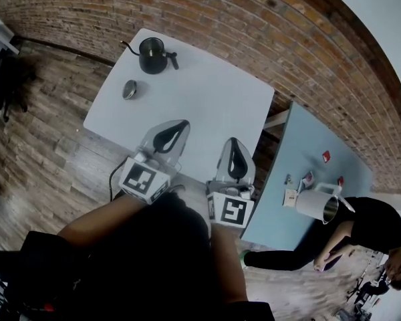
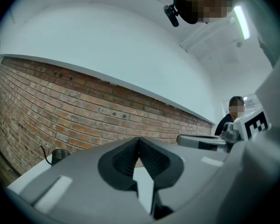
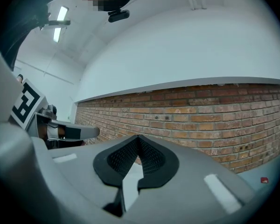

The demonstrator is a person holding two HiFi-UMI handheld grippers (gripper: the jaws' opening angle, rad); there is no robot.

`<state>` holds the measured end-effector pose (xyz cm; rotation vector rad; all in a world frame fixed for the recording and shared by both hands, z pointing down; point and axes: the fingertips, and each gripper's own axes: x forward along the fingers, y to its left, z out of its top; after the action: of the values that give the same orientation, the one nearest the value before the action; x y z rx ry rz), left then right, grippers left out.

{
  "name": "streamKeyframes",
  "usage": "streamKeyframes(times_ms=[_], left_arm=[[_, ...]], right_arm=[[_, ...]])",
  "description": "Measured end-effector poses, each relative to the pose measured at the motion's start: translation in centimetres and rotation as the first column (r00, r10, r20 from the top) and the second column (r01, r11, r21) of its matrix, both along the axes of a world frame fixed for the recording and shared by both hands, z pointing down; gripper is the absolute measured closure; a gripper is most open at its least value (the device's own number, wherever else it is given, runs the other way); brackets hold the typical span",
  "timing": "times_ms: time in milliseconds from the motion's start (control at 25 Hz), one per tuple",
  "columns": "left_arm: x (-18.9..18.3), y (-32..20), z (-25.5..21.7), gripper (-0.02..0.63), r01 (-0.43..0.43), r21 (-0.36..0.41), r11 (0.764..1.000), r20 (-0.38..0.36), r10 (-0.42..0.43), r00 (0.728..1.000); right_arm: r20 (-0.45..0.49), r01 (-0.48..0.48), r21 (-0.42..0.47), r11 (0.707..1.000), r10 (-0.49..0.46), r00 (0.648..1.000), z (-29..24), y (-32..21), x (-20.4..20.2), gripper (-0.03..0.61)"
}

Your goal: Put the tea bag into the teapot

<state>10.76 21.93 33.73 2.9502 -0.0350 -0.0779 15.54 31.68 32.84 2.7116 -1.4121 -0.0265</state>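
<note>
— Where does the teapot lie from the jaws?

— The black teapot with a thin curved spout (image 1: 152, 54) stands at the far side of the pale grey table (image 1: 214, 99). It is ahead and to the left of both grippers, well apart from them. Its spout points left and its handle right, so it lies across the line of approach. The left gripper (image 1: 182, 124) is the nearer one.

— And the jaws?

— Both pairs are clenched, tip against tip, with nothing between them. The right gripper (image 1: 232, 142) is the same as the left.

— The tea bag?

— I cannot find one for certain. Small red packets (image 1: 326, 156) lie on the blue table (image 1: 301, 146) at the right, nearer the right gripper; perhaps they are tea bags. A small round grey disc (image 1: 129, 89) lies near the teapot, maybe its lid.
</note>
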Motion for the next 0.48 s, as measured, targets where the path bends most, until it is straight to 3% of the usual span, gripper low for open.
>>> streamKeyframes(times_ms=[480], left_arm=[[0.4, 3.1, 0.9, 0.615, -0.028, -0.003, 1.000, 0.010, 0.028, 1.000]], right_arm=[[-0.006, -0.027, -0.014, 1.000, 0.027, 1.000, 0.2, 3.1, 0.2, 0.578]])
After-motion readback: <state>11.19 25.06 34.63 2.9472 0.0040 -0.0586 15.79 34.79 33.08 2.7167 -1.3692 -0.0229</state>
